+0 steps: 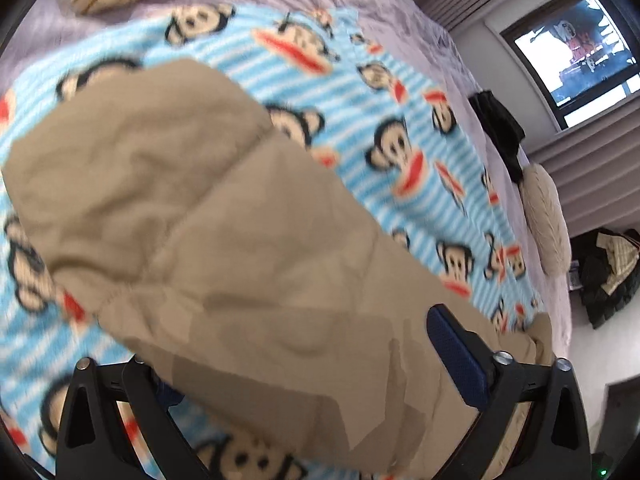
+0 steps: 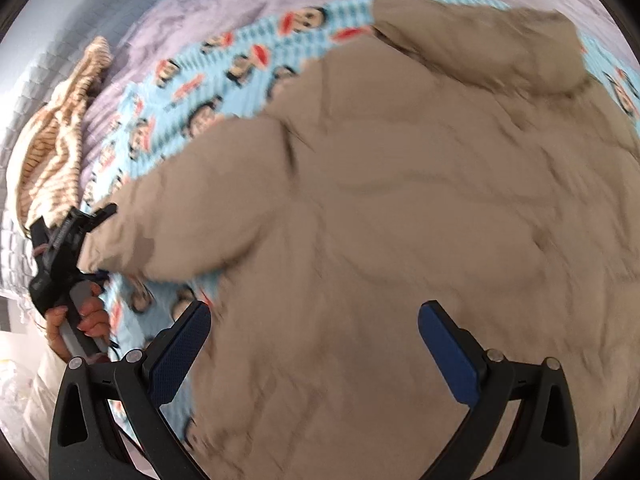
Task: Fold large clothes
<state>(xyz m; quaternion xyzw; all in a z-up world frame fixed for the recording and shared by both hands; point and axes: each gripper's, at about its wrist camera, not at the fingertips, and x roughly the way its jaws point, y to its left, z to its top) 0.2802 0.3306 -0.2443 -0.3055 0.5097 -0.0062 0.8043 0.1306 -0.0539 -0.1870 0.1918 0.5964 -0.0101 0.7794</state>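
Left gripper (image 1: pixel 320 364) astride tan jacket (image 1: pixel 224 216)

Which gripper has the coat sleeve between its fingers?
The left gripper. The tan coat sleeve runs between its open fingers. The right gripper only hovers open over the coat's body.

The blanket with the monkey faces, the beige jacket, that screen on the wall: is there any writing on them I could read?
None can be read.
Monkey-face blanket: cartoon faces only, no words.
Beige jacket: no label or brand shows.
Wall screen: a picture, too small and blurred for any text.
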